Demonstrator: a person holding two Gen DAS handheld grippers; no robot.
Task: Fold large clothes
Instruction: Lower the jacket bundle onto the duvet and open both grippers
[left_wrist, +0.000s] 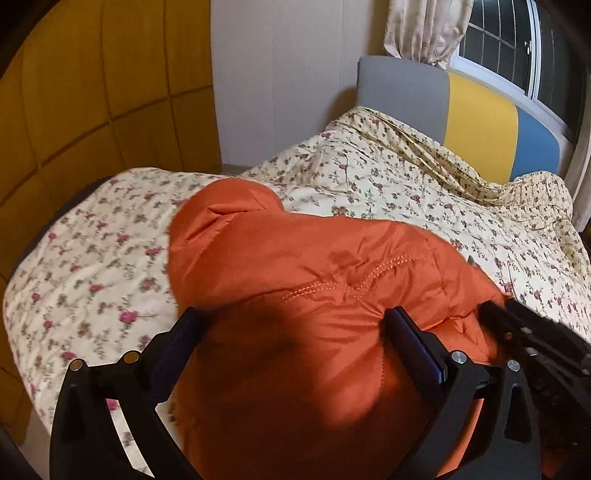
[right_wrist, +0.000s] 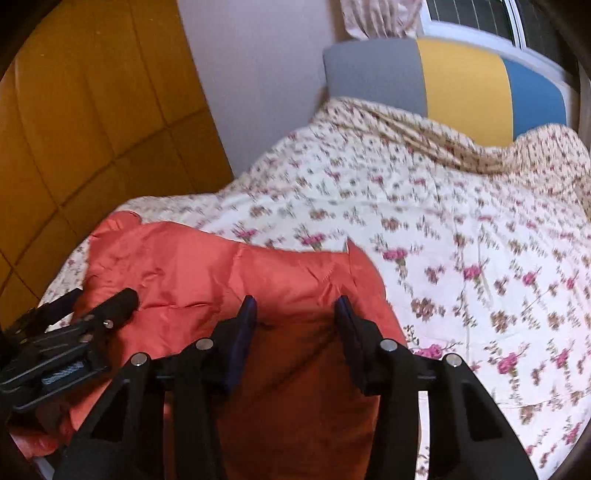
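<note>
I am holding my left gripper (left_wrist: 291, 321) and right gripper (right_wrist: 297, 306) wide apart-jawed over the orange jacket (left_wrist: 314, 266), which is lying bunched on the floral quilt (left_wrist: 406, 184) (padded fabric bulging between both finger pairs, unpinched)

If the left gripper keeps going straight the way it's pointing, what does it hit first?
The orange jacket: its padded fabric already bulges between the left gripper and its open jaws. Beyond lies the floral quilt, though depth is unclear.

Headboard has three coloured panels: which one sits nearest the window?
The blue fabric headboard panel, outermost right under the window; yellow is middle, grey farthest.
</note>
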